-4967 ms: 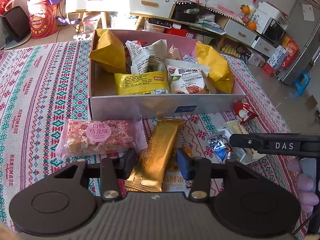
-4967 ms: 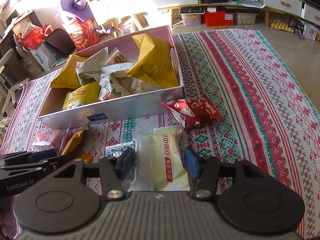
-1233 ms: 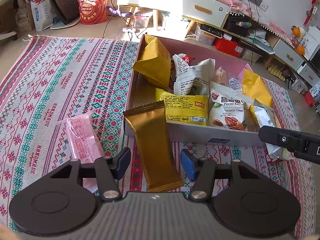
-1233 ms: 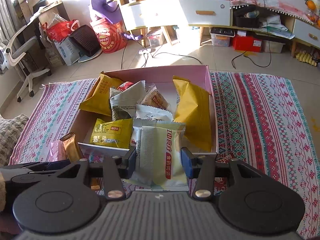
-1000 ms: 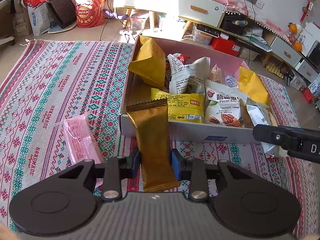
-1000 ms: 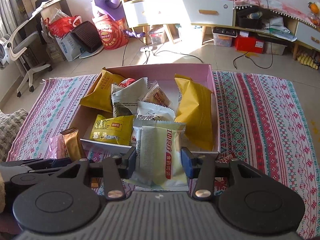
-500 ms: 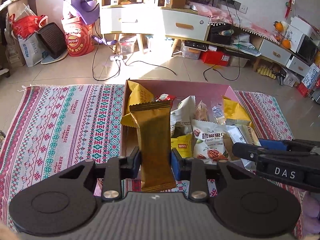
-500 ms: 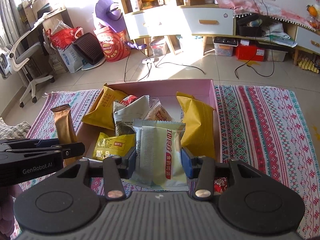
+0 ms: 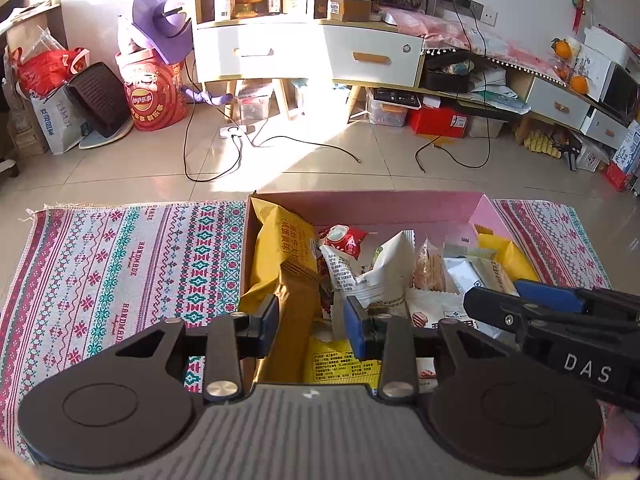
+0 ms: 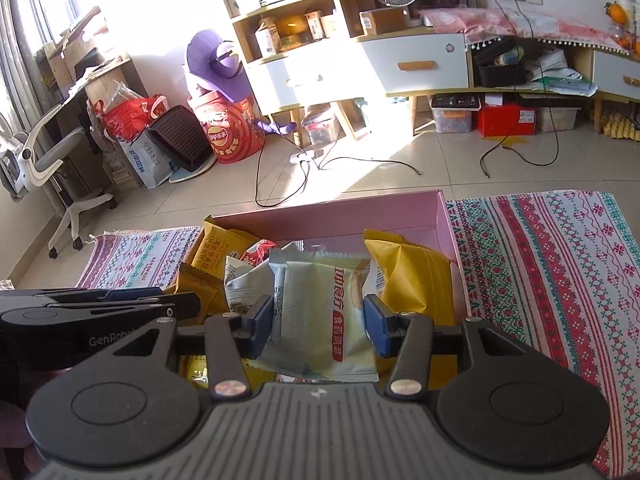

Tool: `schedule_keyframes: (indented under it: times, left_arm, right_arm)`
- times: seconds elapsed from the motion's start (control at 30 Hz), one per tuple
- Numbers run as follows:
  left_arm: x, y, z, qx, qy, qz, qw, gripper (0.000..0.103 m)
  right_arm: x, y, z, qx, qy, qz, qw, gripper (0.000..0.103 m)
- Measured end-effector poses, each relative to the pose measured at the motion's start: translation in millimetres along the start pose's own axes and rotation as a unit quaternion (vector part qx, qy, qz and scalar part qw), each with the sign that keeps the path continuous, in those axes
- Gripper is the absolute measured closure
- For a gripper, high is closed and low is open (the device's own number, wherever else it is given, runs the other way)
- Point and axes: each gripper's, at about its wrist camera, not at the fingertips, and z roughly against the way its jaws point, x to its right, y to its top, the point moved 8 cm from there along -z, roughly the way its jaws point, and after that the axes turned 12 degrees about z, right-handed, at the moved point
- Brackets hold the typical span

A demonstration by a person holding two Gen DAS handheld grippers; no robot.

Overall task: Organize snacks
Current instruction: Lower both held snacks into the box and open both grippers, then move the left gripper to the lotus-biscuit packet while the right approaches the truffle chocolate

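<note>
A pink box (image 9: 360, 208) full of snack packets lies on a patterned rug. My left gripper (image 9: 311, 326) hangs over the box's left end with its jaws opening. A gold bar (image 9: 298, 308) leans on the left pad, clear of the right pad, its lower end down among the packets. My right gripper (image 10: 318, 322) hovers over the box (image 10: 360, 216), its jaws starting to open. Both pads still touch a pale green-white packet (image 10: 320, 304) that stands upright between them. The gold bar (image 10: 200, 284) also shows at the left of the right wrist view.
Two yellow bags (image 9: 276, 248) (image 10: 412, 280) stand at the box's ends, with white and red packets between. The rug (image 9: 120, 264) spreads left and right of the box. Beyond lie tile floor, loose cables (image 9: 240, 148), a white cabinet (image 9: 360, 60) and an office chair (image 10: 40, 160).
Both grippers moved forward over the box. The left jaws spread and the gold bar slid down into the box. The pale packet stays between the right pads.
</note>
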Motion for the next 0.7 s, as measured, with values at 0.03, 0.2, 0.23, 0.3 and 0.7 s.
schedule_keyframes:
  times: [0.03, 0.2, 0.23, 0.3, 0.7]
  left_arm:
    - [-0.1, 0.4, 0.9, 0.001, -0.003, 0.001, 1.0000, 0.051]
    - [-0.6, -0.5, 8.3, 0.009, -0.007, -0.002, 0.9999, 0.038]
    - [-1.4, -1.2, 10.3, 0.009, -0.010, 0.000, 0.9999, 0.035]
    - [-2.5, -3.2, 14.0, 0.006, -0.012, 0.000, 0.9999, 0.032]
    - [-11.8, -33.5, 51.8, -0.008, -0.021, -0.019, 0.9996, 0.010]
  right_arm:
    - [0.8, 0.3, -0.1, 0.002, 0.000, -0.004, 1.000, 0.051]
    - [1.9, 0.4, 4.6, -0.002, 0.010, -0.009, 1.000, 0.043]
    - [1.4, 0.1, 6.2, -0.002, 0.010, -0.010, 1.000, 0.041]
    - [1.2, 0.3, 10.3, -0.003, 0.011, -0.012, 1.000, 0.038]
    - [-4.4, -12.1, 48.4, -0.025, 0.002, 0.012, 1.000, 0.016]
